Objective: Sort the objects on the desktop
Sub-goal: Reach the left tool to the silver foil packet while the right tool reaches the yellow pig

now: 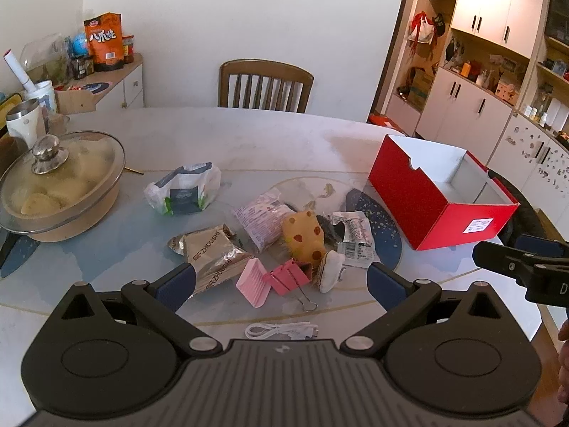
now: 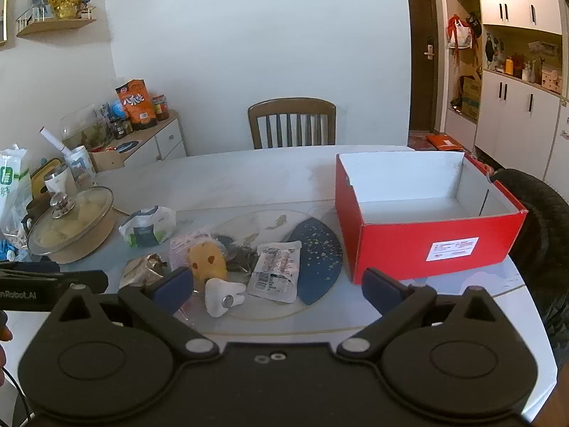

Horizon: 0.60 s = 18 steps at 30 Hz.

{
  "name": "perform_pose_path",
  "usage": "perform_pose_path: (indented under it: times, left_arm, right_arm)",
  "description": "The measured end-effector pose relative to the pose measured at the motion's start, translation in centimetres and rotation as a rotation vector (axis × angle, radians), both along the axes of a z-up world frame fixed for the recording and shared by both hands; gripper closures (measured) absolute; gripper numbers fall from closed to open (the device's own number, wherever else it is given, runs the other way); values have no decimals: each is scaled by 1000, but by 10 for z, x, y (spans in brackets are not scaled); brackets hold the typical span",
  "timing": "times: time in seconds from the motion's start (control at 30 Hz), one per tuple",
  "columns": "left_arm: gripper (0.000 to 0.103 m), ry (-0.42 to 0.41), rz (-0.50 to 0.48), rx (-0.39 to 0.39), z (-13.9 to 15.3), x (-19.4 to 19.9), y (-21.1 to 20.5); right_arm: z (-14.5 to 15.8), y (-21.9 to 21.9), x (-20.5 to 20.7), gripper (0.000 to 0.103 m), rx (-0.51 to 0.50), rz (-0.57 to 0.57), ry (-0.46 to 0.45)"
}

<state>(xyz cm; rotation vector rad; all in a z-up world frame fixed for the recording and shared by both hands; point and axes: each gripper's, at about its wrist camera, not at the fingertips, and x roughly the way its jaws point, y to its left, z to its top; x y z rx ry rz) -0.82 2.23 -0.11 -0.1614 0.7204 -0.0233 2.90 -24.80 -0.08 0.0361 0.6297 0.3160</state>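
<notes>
A: What is listed first, by size?

B: The pale table (image 1: 249,135) is entered first. The red box (image 1: 444,206), open at the top and white inside, is taken as the landmark; it is set at the table's right side.

A: And what is recorded left of the red box?

B: Far to its left, a glass-lidded pot (image 1: 60,185) is noted. Between pot and box a heap of small goods is logged: a white and green pouch (image 1: 185,192), a silver snack packet (image 1: 209,252), a pink printed packet (image 1: 263,220), a clear sachet (image 2: 275,272) nearest the box, a yellow spotted toy (image 1: 306,238), a pink ridged piece (image 1: 254,281), a pink binder clip (image 1: 288,277) and a white tooth-shaped piece (image 2: 222,295). A coiled white cable (image 1: 281,331) is entered nearer the camera than the heap.

A: How are the tongs described?

B: The left gripper (image 1: 281,284) is held over the heap's near edge, jaws spread wide, nothing clamped. The right gripper (image 2: 277,286) is held just left of the box's near corner, jaws likewise wide apart and empty.
</notes>
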Motion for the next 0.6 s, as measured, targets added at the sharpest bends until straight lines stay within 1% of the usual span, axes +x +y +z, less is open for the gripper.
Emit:
perform_pose_path:
  times: [0.17,0.37,0.47,0.6]
  left_arm:
    - [0,4,-10,12,-1,2,1]
    - [0,-15,-40,23,-3,6,9]
    - [0,-18,-45,7,-8,10,18]
    - [0,-13,-43,22,-20,19,29]
  right_arm:
    - [-1,5,2,3,-8,20,1]
    - [-2,13,5,4,-21,35,-11]
    - [-2,18,13,4,-28,41,-19]
    - [-6,29,24,4,-37,56,-23]
